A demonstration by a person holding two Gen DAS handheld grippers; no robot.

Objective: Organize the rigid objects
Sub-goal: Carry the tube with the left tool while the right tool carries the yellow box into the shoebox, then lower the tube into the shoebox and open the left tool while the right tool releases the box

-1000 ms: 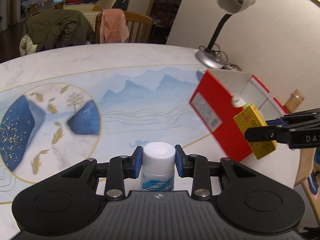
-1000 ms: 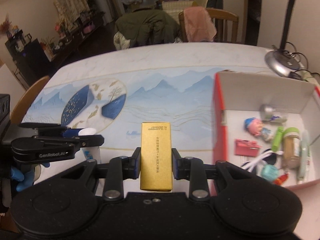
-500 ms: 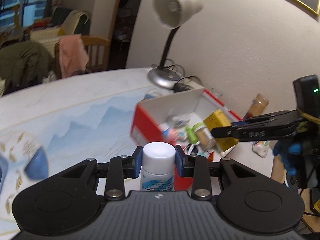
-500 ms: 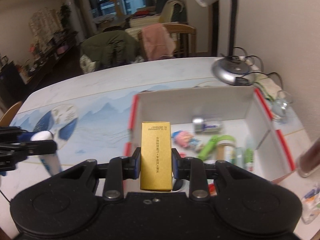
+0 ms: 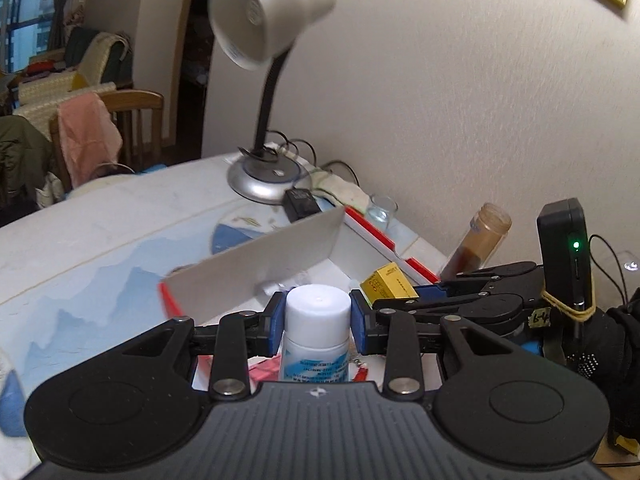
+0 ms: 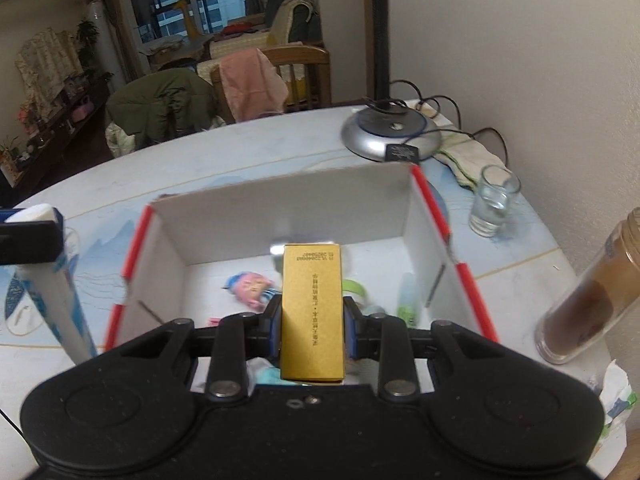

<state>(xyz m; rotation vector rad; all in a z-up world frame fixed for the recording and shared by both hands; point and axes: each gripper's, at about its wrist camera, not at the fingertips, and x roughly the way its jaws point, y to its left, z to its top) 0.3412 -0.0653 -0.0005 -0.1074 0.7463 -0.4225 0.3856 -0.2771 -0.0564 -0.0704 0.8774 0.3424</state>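
Gold and upright, the carton (image 6: 312, 312) sits clamped in your right gripper (image 6: 311, 330), held over the open red-and-white box (image 6: 280, 216). Your left gripper (image 5: 317, 322) is clenched on a white-capped bottle (image 5: 316, 332) at the box's near side. Inside lie a pink-and-blue figurine (image 6: 252, 290) and green items. Beyond stand a glass (image 6: 494, 206) and lamp base (image 6: 390, 134).

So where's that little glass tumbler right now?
In the right wrist view, the glass tumbler stands on the table just outside the red-edged box's right wall, between the lamp base and the brown spice jar.
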